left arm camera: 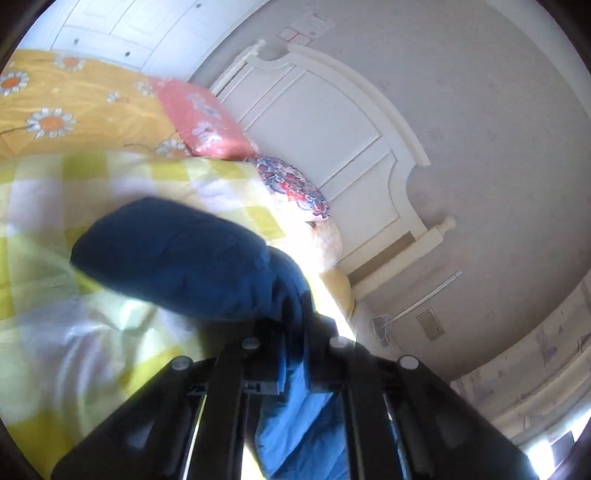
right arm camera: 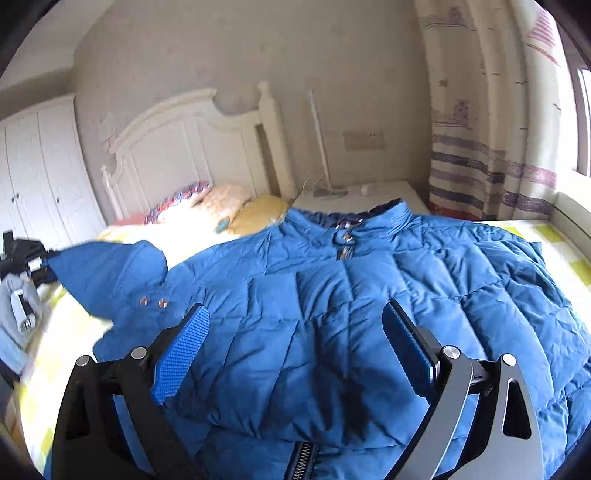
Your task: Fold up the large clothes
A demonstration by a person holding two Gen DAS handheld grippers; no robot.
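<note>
Left gripper [left arm camera: 291,325]: jaws closed together on a fold of the blue quilted down jacket [right arm camera: 332,314], clamping the sleeve [left arm camera: 177,254] and holding it lifted above the yellow-and-white checked bedsheet [left arm camera: 55,192]. Right gripper [right arm camera: 295,350]: jaws wide apart, blue ribbed pads [right arm camera: 183,350] poised over the jacket's chest, gripping nothing; contact with the fabric cannot be told. The jacket lies front-up across the bed, collar [right arm camera: 369,214] toward the white headboard [right arm camera: 177,140] and pillows [right arm camera: 229,203], zip [right arm camera: 303,459] closed. No brand or legible writing shows; a wall notice [left arm camera: 306,27] is too blurred to read.
</note>
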